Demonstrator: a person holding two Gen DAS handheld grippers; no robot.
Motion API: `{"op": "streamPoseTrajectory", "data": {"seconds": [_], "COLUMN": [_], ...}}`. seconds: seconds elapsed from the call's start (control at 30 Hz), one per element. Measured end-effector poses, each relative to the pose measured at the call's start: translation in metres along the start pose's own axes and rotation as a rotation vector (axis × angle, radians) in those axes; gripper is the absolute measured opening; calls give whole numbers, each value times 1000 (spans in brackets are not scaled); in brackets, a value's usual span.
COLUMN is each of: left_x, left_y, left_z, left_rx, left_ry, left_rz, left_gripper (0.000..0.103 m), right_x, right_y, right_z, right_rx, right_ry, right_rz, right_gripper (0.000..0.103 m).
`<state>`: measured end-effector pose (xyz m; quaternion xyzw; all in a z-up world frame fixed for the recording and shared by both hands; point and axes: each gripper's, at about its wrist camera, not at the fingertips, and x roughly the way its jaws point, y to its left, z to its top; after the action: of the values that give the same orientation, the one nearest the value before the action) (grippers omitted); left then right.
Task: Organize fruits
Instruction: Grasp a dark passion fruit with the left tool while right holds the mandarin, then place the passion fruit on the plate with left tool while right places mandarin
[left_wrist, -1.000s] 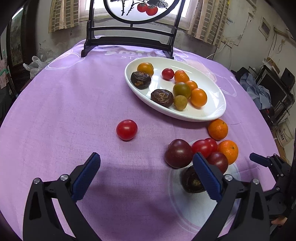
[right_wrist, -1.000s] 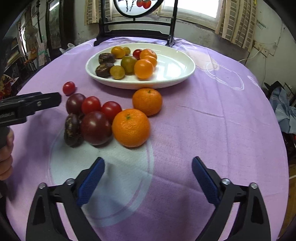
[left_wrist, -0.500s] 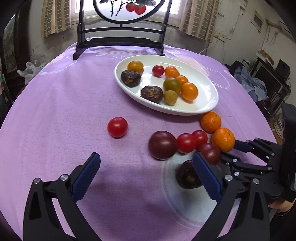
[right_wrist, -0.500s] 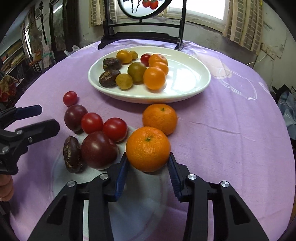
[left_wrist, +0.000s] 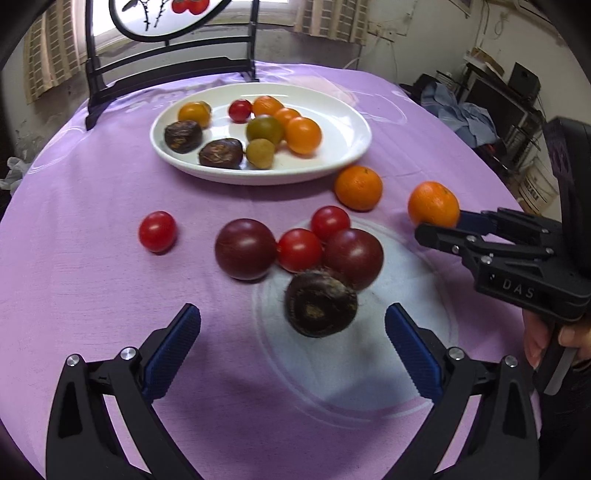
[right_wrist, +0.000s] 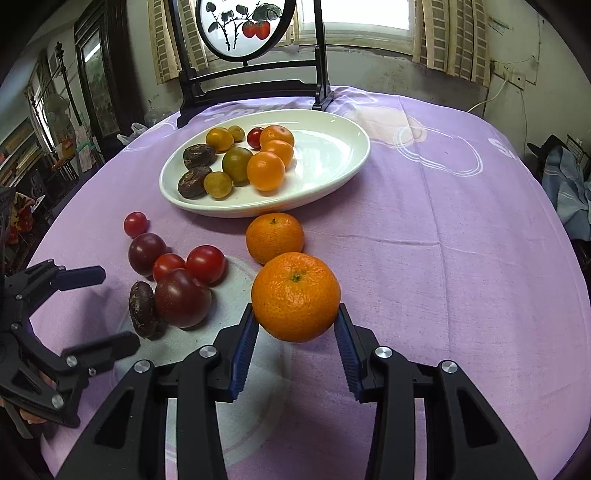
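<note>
Two tools: right tool (right_wrist: 295, 334) pinching orange (right_wrist: 295, 296); left tool (left_wrist: 291, 345) spread near dark fruit (left_wrist: 320, 302).

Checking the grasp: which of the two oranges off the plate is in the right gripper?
The nearer orange, clamped by the right gripper; the other orange sits beside the plate.

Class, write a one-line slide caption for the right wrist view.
Right gripper clamps a mandarin near the white oval plate of fruit on a purple tablecloth.
</note>
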<state>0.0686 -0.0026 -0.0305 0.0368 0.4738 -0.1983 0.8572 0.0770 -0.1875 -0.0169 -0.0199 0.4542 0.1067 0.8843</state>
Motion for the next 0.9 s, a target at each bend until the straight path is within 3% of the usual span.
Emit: {"op": "streamPoseTrajectory", "data": {"seconds": [0.2, 0.3, 0.37, 0.6, 0.9], "left_x": [17, 25, 26, 24, 5], "left_y": [-12, -21, -25, -40, -49], "left_z": [-4, -7, -8, -6, -4], "left_rx": [54, 98, 117, 173, 189], "left_ry": [18, 3, -19, -62, -101], "left_rz": [31, 83, 79, 56, 35], "left_gripper": [98, 87, 80, 40, 40], "right_x": [-9, -13, -17, -29, -28], "right_y": [3, 4, 7, 11, 5], "right_z": [2, 2, 3, 2, 2], "right_rx": [-4, -8, -15, -30, -2], "right_ry": [-29, -41, -49, -75, -77], "right_rz": [9, 18, 25, 41, 37], "right_gripper": [43, 43, 43, 43, 43]}}
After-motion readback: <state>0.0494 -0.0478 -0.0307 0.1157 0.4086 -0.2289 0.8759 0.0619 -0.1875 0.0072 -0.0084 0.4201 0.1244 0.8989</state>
